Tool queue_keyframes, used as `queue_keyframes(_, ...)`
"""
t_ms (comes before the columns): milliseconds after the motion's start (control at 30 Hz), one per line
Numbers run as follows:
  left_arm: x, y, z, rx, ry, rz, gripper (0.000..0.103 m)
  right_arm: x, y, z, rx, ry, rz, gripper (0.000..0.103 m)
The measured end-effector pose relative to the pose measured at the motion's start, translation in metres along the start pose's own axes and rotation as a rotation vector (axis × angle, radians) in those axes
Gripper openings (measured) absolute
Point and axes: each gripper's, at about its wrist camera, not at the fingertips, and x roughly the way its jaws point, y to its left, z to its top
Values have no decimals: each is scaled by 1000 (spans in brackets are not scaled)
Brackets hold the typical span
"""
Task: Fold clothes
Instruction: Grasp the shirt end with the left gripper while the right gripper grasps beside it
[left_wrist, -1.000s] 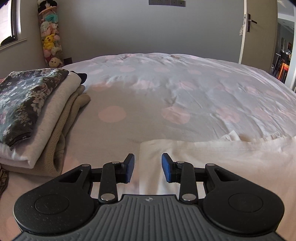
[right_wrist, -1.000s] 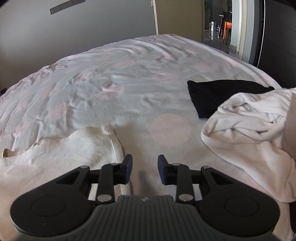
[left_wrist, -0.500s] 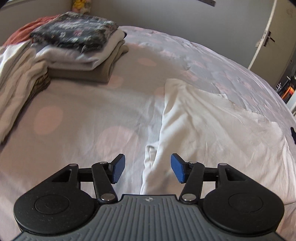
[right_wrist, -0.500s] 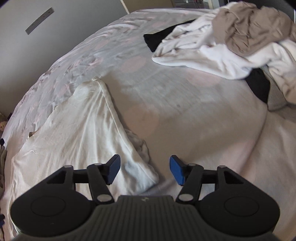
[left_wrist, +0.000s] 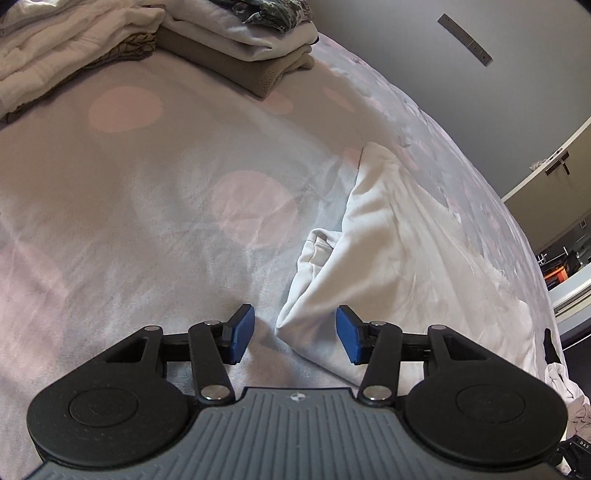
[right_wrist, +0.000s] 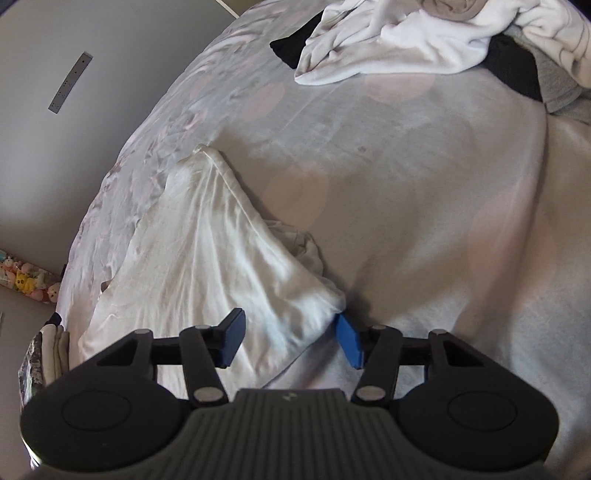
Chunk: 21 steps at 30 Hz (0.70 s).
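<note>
The cream garment (left_wrist: 399, 236) lies flat on the bed (left_wrist: 147, 206), long axis running away toward the wall. Both the left hand-held gripper (left_wrist: 294, 334) and right hand-held gripper (right_wrist: 288, 338) are half-open and closing around its near corners, lower and closer than a second ago.

Bed (left_wrist: 155, 206) covered by a pale grey sheet printed with large pink dots. A cream garment (left_wrist: 402, 258) lies spread flat on the sheet, one corner turned under. Along the far left edge rest two stacks of folded clothes (left_wrist: 240, 48): beige and white pieces, one topped by a dark floral item. At the far right lies a loose heap of unfolded laundry (right_wrist: 424, 40), white, tan and black.
</note>
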Motion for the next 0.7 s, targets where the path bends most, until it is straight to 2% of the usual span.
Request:
queue_keyframes(67,2,-2,-2,2,-13,26,16,3,-2,1,13,-4,-7,34)
queue_keyframes(100,1,-3,-2,3,-16,25,12,4,-3,1,20,-6,-10,16)
queue_keyframes(133,0,-4,-3,4,-19,23,7,4,-6,1,37,-7,2,11)
queue_keyframes(200,-5,-9,-2,30,-37,30,5,2,-7,2,46,-26,24,4)
queue_keyframes(300,-15,-17,2,63,-63,30,4,-8,4,1,-11,-80,49,4)
queue_keyframes(433,-17,-27,10,86,-44,38,4,-20,36,1,-141,-125,45,4)
queue_keyframes(633,-18,-27,13,83,-2,22,5,-25,107,-10,-250,-105,133,3)
queue_keyframes(700,-21,-24,14,80,1,13,10,-20,134,-19,-307,-87,160,3)
